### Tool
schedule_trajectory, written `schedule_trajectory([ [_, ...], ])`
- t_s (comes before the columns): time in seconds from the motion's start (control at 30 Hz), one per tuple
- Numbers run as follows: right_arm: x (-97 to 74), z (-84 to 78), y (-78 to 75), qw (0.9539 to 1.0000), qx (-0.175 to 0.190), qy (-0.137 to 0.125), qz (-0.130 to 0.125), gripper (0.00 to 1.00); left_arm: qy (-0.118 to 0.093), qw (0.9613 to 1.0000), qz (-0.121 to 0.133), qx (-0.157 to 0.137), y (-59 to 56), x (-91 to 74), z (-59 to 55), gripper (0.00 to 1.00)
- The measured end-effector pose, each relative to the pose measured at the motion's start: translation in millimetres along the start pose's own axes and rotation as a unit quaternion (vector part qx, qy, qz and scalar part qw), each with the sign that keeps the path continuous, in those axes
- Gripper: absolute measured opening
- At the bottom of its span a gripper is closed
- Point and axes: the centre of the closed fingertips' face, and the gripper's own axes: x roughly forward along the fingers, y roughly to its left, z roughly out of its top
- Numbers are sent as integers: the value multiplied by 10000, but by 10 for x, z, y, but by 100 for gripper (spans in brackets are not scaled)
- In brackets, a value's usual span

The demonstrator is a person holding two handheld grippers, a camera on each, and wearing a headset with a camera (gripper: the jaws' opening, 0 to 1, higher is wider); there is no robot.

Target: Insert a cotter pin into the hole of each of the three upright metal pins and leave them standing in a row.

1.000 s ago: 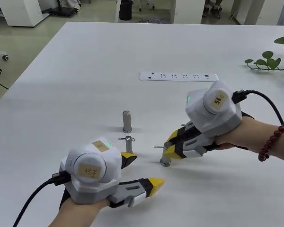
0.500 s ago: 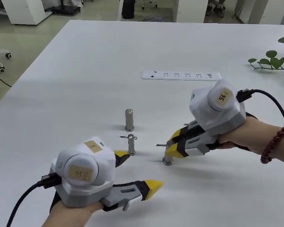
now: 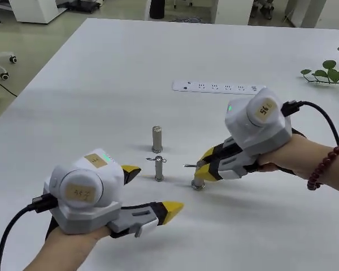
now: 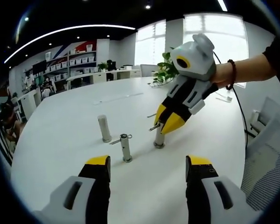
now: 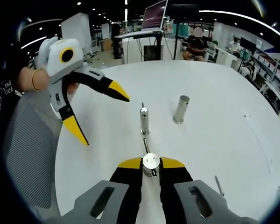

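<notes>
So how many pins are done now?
One looks done: the middle pin has a cotter pin through it. The right tongs hold a second cotter pin at the top of the near pin. The far pin is bare, so it's left.

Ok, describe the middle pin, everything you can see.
The middle pin is a short silvery metal cylinder with a wider foot, standing upright on the white table. A thin cotter pin crosses it near the top, sticking out both sides. It stands free between the far pin and the near pin, whose top sits in the jaws of the right gripper. No gripper touches it.
</notes>
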Motion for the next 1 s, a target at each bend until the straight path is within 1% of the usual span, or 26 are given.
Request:
schedule_trajectory([
  [0.13, 2, 23, -19, 10000, 31, -9, -33, 8, -57, 10000, 38, -45, 54, -19, 18, 67],
  [0.27, 5, 36, -38, 10000, 15, 20, -39, 8, -138, 9999, -7, 62, 43, -12, 64, 71],
  [0.47, 13, 54, -54, 10000, -11, 41, 23, 8, -144, 9999, -48, 71, 29, -2, 76, 75],
  [0.57, 23, 52, -50, 10000, -41, 64, 43, 8, -167, 9998, -49, 61, 33, -1, 86, 75],
  [0.8, 48, 37, -58, 9999, -86, 115, 65, 8, -151, 9998, -72, 71, 17, 12, 84, 75],
  [1.0, 46, 43, -84, 9999, -72, 87, 69, 8, -131, 9998, -83, 88, 12, 21, 79, 75],
])
